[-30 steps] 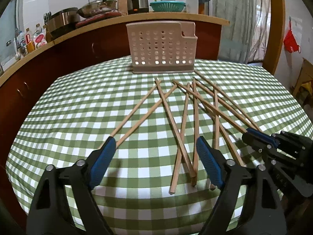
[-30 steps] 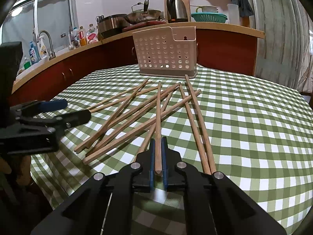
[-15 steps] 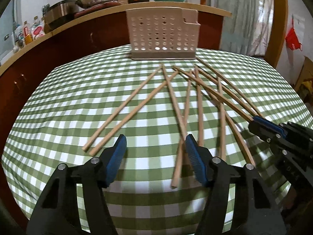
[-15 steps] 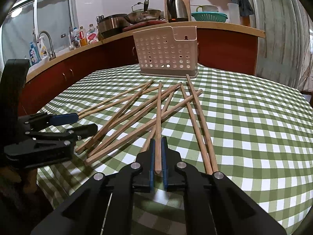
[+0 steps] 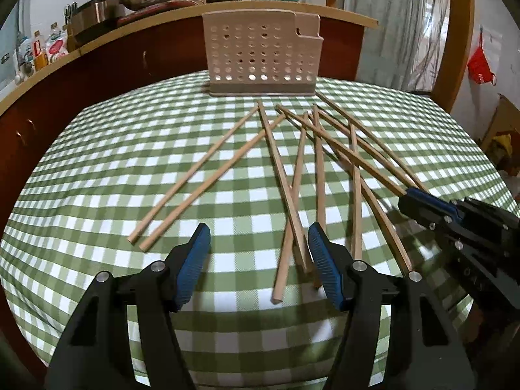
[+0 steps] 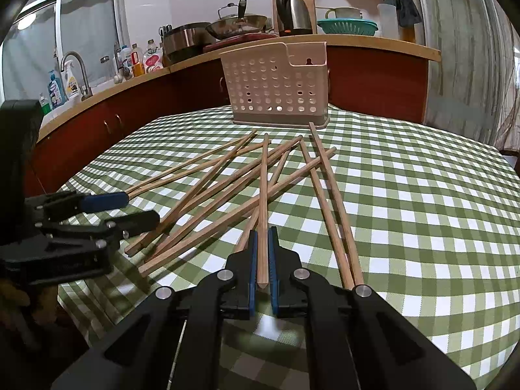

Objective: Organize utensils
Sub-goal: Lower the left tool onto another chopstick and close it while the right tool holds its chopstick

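A round table [image 5: 97, 169] covered by a green-and-white checked cloth fills both views. Behind it runs a curved counter [image 6: 373, 44] with red-brown cabinet fronts, carrying a wok [image 6: 239, 24], a kettle [image 6: 294, 14] and a teal colander [image 6: 347, 26].

At the table's far edge stands a beige plastic basket [image 5: 261, 55], upright, its walls pierced with rows of round holes and its top rim stepped up at the right with a small notch.

In front of the basket lie the chopsticks [image 5: 282, 175]: long, thin, plain light-brown wooden sticks, fanned out and crossing each other on the cloth. Ten can be counted. Two lie side by side to the left, apart from the rest [image 5: 201, 178]; the other eight overlap in a loose heap toward the middle and right.

The left gripper [image 5: 258, 260] hovers low at the near edge of the table with its blue-padded fingers spread wide and nothing between them; the near ends of a few sticks lie just ahead of its right finger.

The right gripper [image 6: 263, 260] has its fingers drawn nearly together, pinching the near end of one chopstick [image 6: 265, 195], which points straight ahead toward the basket and crosses over others in the heap. Two more sticks [image 6: 328, 195] lie just to its right.
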